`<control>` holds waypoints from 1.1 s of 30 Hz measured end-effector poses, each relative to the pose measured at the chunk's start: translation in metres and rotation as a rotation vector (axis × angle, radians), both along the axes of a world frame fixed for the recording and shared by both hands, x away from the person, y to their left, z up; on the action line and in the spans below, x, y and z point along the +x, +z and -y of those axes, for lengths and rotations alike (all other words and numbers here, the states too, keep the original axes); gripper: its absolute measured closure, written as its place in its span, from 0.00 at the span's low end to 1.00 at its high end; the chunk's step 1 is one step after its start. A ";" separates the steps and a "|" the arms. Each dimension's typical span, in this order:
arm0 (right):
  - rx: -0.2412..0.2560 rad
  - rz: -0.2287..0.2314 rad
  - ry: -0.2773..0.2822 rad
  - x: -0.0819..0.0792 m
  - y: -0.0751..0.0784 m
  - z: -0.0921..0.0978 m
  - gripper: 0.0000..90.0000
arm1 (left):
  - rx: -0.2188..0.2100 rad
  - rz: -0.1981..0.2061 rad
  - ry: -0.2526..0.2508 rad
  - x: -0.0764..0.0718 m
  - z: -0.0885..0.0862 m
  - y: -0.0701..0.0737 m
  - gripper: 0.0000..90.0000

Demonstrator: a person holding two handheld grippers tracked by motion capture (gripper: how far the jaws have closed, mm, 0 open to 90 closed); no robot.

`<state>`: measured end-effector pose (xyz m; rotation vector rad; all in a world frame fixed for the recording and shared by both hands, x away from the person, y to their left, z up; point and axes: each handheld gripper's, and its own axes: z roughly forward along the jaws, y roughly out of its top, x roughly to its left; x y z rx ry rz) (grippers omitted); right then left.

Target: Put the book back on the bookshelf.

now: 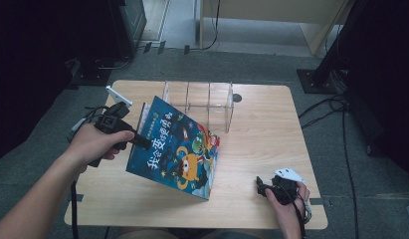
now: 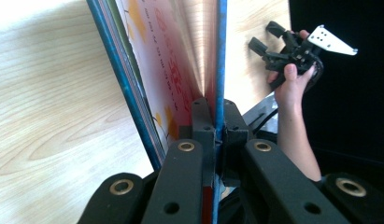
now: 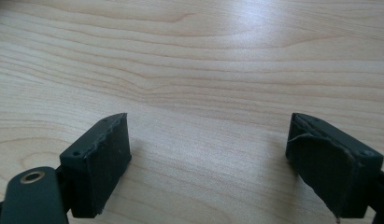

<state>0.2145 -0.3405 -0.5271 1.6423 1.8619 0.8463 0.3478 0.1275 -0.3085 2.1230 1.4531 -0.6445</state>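
Observation:
A blue picture book (image 1: 179, 152) with cartoon monsters on its cover is held tilted above the table's middle. My left gripper (image 1: 142, 142) is shut on the cover's left edge. In the left gripper view the jaws pinch the blue cover (image 2: 221, 70) while the inner pages (image 2: 166, 70) fan away to the left. My right gripper (image 1: 261, 186) rests low near the table's front right, open, with only bare wood between its pads (image 3: 103, 161). The right gripper (image 2: 269, 39) also appears far off in the left gripper view, held by a hand.
A clear acrylic divider rack (image 1: 199, 102) stands at the back middle of the wooden table (image 1: 266, 134), just behind the book. A dark round hole (image 1: 237, 97) sits beside it. Cables and dark stands surround the table on the floor.

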 end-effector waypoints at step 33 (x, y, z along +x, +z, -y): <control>0.000 0.000 0.002 0.001 0.000 -0.001 0.15 | 0.396 0.152 -0.064 -0.007 0.051 0.080 0.99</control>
